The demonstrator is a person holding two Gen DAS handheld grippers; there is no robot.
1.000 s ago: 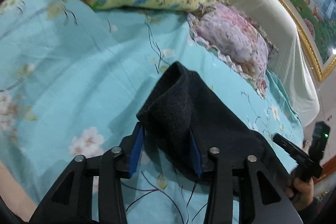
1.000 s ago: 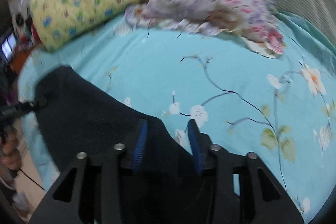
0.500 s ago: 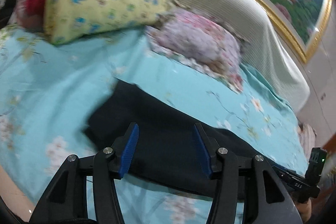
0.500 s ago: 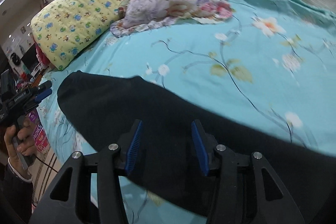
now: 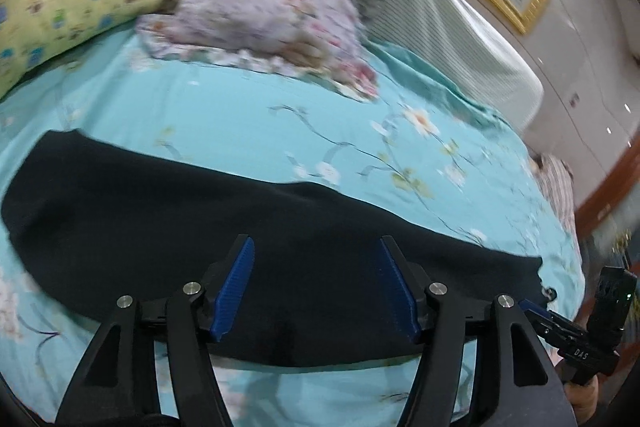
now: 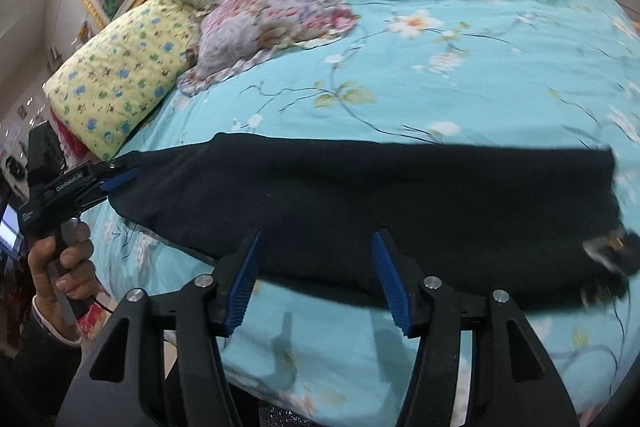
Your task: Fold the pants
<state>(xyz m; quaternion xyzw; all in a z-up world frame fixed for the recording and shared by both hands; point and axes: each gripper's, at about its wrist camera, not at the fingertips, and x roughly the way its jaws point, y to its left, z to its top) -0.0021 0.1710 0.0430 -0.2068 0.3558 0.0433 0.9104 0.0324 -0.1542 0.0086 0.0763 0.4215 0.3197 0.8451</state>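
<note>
1. Pants [image 5: 248,247], dark and stretched into one long band, lie flat on the bed [image 5: 240,123] in the left wrist view, running from the left edge to the lower right. The left gripper [image 5: 316,287] hangs over the near middle of the band; its jaws have just been opening and stand wide apart, with cloth below them but nothing pinched. At the far right the right gripper [image 5: 536,311] shows near the end of the pants, too small there to read.

2. In the right wrist view the pants [image 6: 380,195] lie across the bed [image 6: 460,87], a drawstring end at the right. The right gripper [image 6: 316,283] sits above the near hem; its jaws have just been opening too, are parted, and grip nothing. At the left the person's hand [image 6: 60,267] holds the left gripper [image 6: 124,175], whose blue tips are at the far end of the band; from here I cannot tell whether they touch it.

3. Pillows [image 6: 132,83] rest well apart from the garment, near the headboard.

4. Judging by this, the lengthwise lay-out is done and released. The next move calls for each gripper to pinch one end and carry it over the other, keeping the edges aligned.
</note>
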